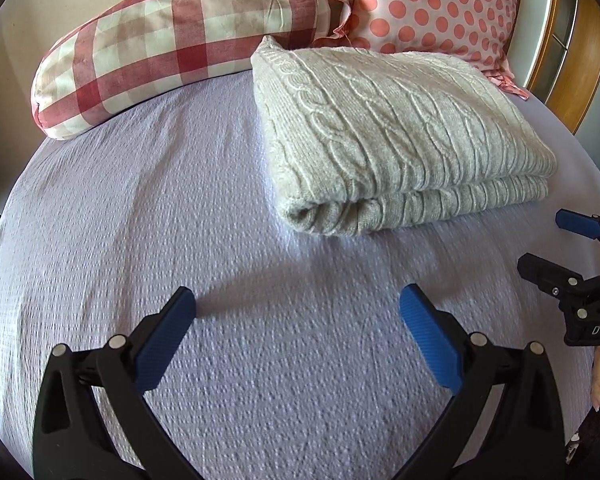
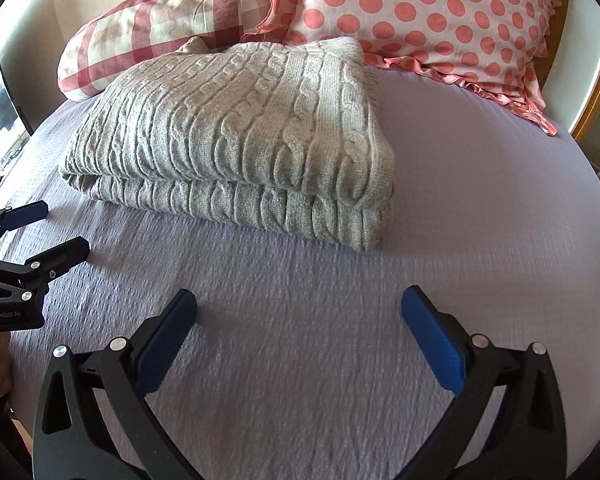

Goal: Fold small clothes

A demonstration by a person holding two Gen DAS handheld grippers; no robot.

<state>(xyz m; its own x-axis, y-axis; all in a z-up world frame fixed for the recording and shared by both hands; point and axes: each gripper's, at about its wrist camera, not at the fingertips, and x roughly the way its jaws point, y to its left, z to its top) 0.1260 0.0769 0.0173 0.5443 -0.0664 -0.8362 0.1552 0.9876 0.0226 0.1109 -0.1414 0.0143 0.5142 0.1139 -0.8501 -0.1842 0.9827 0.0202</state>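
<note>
A grey cable-knit sweater (image 1: pixel 392 132) lies folded in a thick rectangle on the lilac bedspread (image 1: pixel 180 208), in front of the pillows. It also shows in the right wrist view (image 2: pixel 240 136). My left gripper (image 1: pixel 298 304) is open and empty, low over the bedspread, short of the sweater's near left corner. My right gripper (image 2: pixel 299 306) is open and empty, short of the sweater's near right corner. Each gripper shows at the other view's edge: the right one (image 1: pixel 548 240), the left one (image 2: pixel 60 228), both open.
A red-and-white checked bolster pillow (image 1: pixel 172 40) and a pink polka-dot pillow (image 1: pixel 432 4) lie at the head of the bed behind the sweater. A wooden frame (image 1: pixel 568 64) stands at the far right. The bedspread (image 2: pixel 480 184) stretches around the sweater.
</note>
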